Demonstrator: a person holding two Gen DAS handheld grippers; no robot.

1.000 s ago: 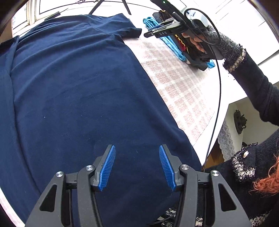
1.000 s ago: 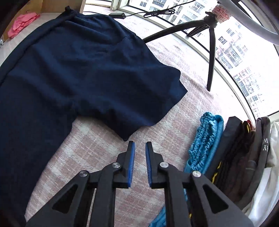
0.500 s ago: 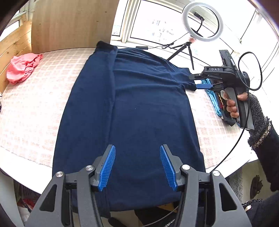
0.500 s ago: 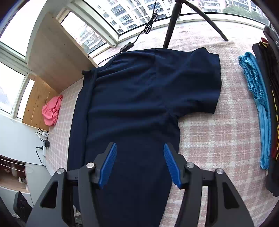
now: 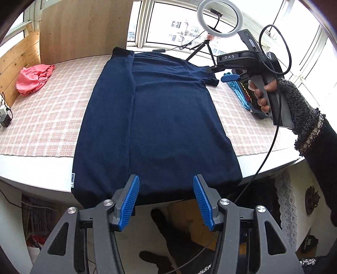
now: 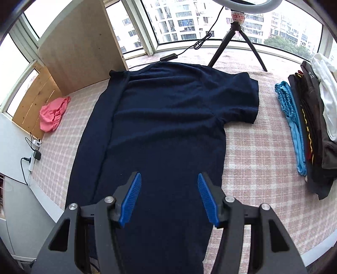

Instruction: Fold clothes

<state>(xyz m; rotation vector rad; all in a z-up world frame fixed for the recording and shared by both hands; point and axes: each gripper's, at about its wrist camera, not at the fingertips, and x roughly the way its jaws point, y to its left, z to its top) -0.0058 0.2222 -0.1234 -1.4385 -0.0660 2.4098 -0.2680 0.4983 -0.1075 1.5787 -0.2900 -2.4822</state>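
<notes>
On the pink checked cloth over the table lies my dark blue T-shirt; it is spread flat with its neck end toward the window; its left side is folded in over the body, and its right sleeve sticks out flat on the cloth; its bottom hem hangs a little over the near edge of the table.

Above that hem I hold my left gripper; its blue fingers stand apart and nothing is between them, so it holds nothing and does not touch the shirt.

My right gripper is up over the lower part of the shirt; its blue pads are wide apart too, with only air between them; from my left side I can see it held in my right hand, up over the right sleeve.

To the right of the shirt, well apart from it, sits a pile of folded clothes, with a bright blue one closest to the shirt; far off to the left lies a crumpled pink cloth; past the neck of the shirt stands a ring light on a small tripod.
</notes>
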